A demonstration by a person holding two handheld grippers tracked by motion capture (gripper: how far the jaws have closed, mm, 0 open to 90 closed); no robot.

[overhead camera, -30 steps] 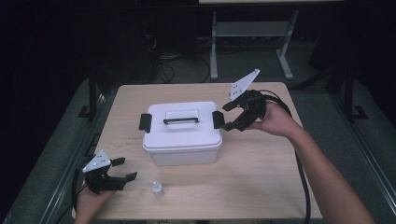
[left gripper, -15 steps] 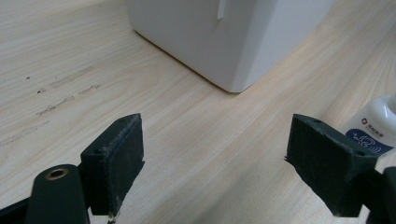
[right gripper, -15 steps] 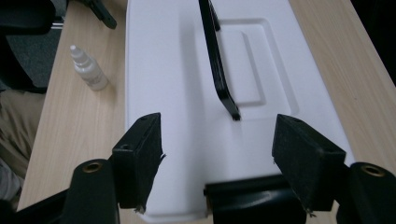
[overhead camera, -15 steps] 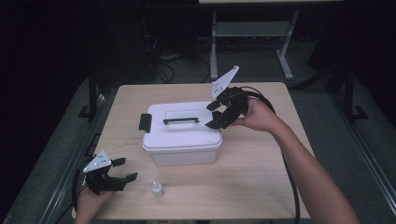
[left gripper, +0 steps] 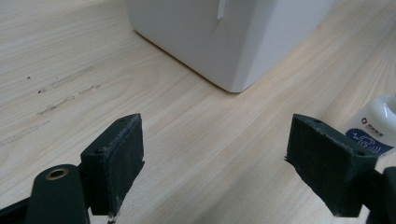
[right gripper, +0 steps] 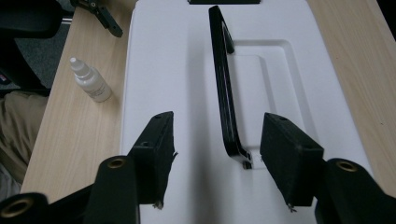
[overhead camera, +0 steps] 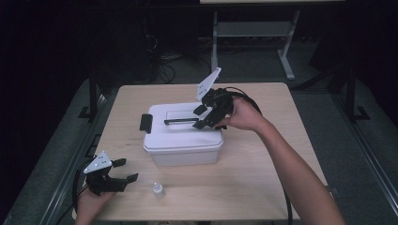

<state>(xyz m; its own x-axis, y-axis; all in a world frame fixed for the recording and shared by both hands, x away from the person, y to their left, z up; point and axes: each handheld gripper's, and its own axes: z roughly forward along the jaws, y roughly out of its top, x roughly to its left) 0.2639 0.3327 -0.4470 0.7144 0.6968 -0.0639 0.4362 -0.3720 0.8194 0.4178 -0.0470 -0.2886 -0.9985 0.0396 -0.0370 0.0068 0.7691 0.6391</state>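
Observation:
A white lidded box stands mid-table with a black carry handle along its lid and a black latch on its left end. My right gripper hovers over the lid's right end. In the right gripper view its jaws have just been closing, and the gripper straddles the near end of the handle without the pads touching it. My left gripper rests open at the front left corner. In the left gripper view the gripper has only bare wood between its jaws.
A small white dropper bottle stands near the front edge, right of the left gripper; it appears as the bottle and the bottle. The box's corner lies ahead of the left jaws. Dark floor and a metal stand surround the wooden table.
The right gripper has moved left from beside the box's right end to above the lid, over the handle's end, and its jaws have narrowed. The left gripper has not moved.

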